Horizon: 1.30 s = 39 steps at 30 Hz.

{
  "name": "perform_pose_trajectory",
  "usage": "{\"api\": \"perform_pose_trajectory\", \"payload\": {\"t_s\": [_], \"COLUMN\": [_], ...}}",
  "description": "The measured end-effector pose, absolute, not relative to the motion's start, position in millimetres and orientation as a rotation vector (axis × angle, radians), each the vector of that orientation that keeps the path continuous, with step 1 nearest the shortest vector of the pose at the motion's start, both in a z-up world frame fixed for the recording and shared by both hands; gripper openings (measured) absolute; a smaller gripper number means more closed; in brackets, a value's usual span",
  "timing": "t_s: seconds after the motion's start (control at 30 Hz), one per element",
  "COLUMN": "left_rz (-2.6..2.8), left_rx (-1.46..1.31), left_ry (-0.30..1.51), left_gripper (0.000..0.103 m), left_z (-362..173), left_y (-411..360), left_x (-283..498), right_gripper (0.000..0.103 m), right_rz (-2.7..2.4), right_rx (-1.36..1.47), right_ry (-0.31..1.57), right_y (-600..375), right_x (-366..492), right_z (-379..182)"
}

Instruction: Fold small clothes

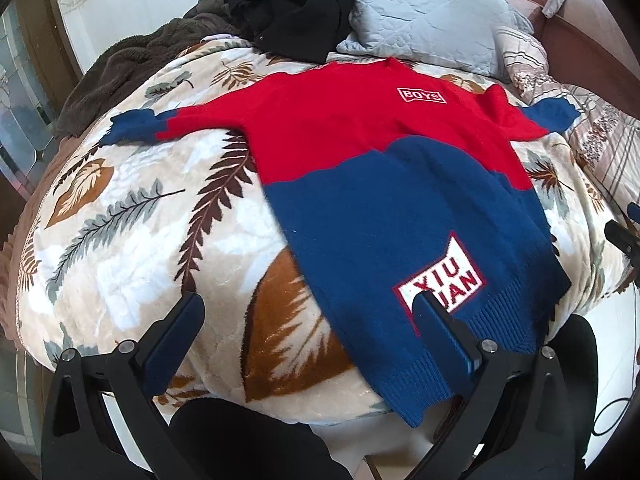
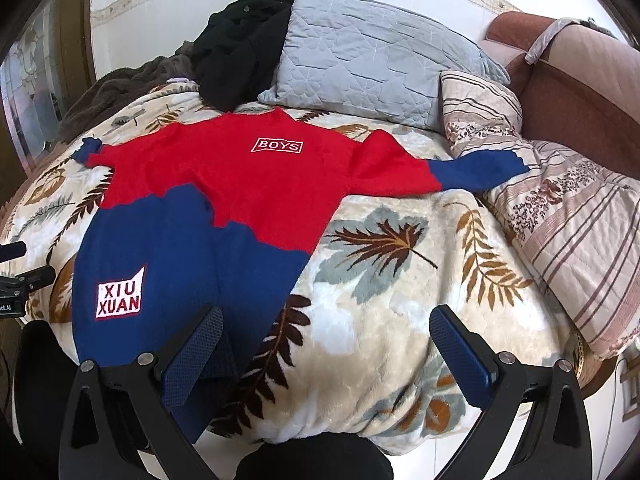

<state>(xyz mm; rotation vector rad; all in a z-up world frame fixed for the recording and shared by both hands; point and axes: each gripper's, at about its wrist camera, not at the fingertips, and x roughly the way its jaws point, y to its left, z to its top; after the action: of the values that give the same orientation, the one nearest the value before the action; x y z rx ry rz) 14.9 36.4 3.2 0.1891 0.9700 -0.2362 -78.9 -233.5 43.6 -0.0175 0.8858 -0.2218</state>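
Note:
A small red and blue sweater lies flat, face up, sleeves spread, on a leaf-patterned blanket. It has a "BOYS" patch on the chest and a "XIU XUAN" patch near the hem. It also shows in the right wrist view. My left gripper is open above the hem's left corner, holding nothing. My right gripper is open above the hem's right corner, holding nothing. The left gripper's tip shows at the left edge of the right wrist view.
A grey quilted pillow, a black garment pile and a brown fleece lie at the head of the bed. A striped quilt lies on the right, by a brown sofa. The bed's front edge is just below the hem.

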Motion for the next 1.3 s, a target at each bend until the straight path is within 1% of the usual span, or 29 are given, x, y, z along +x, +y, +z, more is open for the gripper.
{"api": "perform_pose_trajectory", "payload": {"t_s": [0.73,0.97,1.13,1.2,1.27,1.3], "left_rz": [-0.203,-0.24,-0.291,-0.299,-0.313,-0.305], "left_rx": [0.163,0.021,-0.032,-0.039,-0.054,-0.039], "left_ry": [1.078,1.208,1.296,1.297,1.268,1.242], "left_gripper": [0.103,0.103,0.103,0.103,0.093,0.072], "left_z": [-20,-34,-52,-55,-52,-47], "left_y": [34,48,32,23,17,13], "left_x": [47,49,42,37,31,28], "right_gripper": [0.102,0.102,0.101,0.101,0.101,0.101], "right_rz": [-0.171,-0.174,-0.172,-0.165,-0.167,-0.168], "right_rx": [0.045,0.094,0.148,0.157,0.152,0.151], "right_ry": [0.945,0.959,0.988,0.992,0.995,0.996], "right_y": [-249,-265,-272,-273,-273,-273], "right_x": [-54,-59,-59,-59,-61,-61], "right_z": [20,11,0,-2,-3,-4]}}
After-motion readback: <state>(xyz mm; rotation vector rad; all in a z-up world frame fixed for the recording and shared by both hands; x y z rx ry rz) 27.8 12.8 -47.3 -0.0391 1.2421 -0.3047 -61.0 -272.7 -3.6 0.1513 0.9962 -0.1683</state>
